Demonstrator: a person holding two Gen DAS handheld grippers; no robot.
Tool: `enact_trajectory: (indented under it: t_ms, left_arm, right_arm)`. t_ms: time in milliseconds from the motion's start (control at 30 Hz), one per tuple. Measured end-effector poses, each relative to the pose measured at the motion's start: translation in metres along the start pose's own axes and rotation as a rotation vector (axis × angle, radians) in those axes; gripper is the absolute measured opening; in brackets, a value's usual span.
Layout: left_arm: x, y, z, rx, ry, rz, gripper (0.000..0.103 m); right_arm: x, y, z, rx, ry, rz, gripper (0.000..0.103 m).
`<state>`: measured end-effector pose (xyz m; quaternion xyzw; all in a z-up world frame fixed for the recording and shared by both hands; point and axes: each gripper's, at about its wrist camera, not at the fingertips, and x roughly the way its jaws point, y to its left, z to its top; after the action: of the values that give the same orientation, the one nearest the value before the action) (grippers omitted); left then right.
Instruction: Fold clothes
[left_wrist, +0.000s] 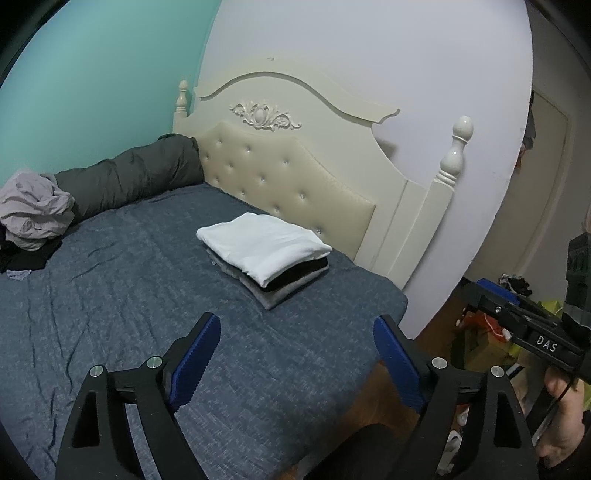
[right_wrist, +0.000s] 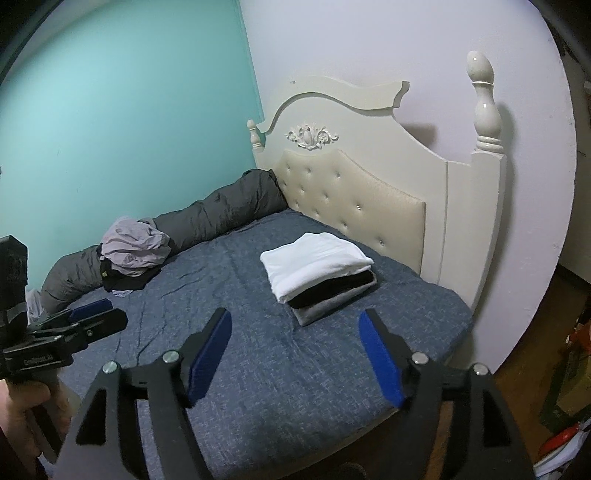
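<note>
while both tools (left_wrist: 297, 363) (right_wrist: 295, 356) gape wide and empty, folded clothes (left_wrist: 264, 256) sit stacked.

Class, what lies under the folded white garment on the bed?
Under the white garment lie a black and a grey folded piece; only their edges show, the rest is covered.

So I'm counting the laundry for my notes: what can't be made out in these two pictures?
- Folded stack: white top, black and grey layers below; the top hides whether more lie between, both views.
- Unfolded pile: crumpled lilac cloth covers dark clothes; number of pieces unclear.
- Small pale scrap beside it: too small to identify.
- Floor clutter, left view: hidden behind the right gripper.
</note>
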<state>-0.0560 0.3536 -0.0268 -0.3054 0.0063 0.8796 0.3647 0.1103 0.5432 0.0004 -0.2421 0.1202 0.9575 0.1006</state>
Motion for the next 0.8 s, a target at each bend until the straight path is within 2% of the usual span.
enact_trajectory:
  t_ms: [200,267,333,567,667,800]
  left_arm:
    - [-0.007,-0.001,-0.006,0.009,0.002,0.015,0.089]
    - [-0.009,0.000,-0.009,0.004,-0.002,0.022,0.099]
    - [-0.011,0.000,-0.010,0.004,-0.008,0.026,0.102]
    - [-0.018,0.000,-0.013,0.005,-0.021,0.038,0.103]
    - [-0.020,-0.001,-0.014,0.011,-0.022,0.040,0.103]
    - [-0.020,0.000,-0.016,0.010,-0.022,0.056,0.103]
  right_arm:
    - [-0.006,0.004,-0.007,-0.004,0.000,-0.008,0.077]
    - [-0.008,0.006,-0.009,-0.007,-0.002,-0.012,0.078]
    - [-0.009,0.006,-0.010,-0.012,-0.006,-0.016,0.081]
    - [-0.013,0.009,-0.018,-0.012,-0.019,-0.032,0.088]
    - [-0.014,0.009,-0.020,-0.007,-0.025,-0.031,0.098]
    - [-0.014,0.010,-0.022,-0.007,-0.032,-0.047,0.098]
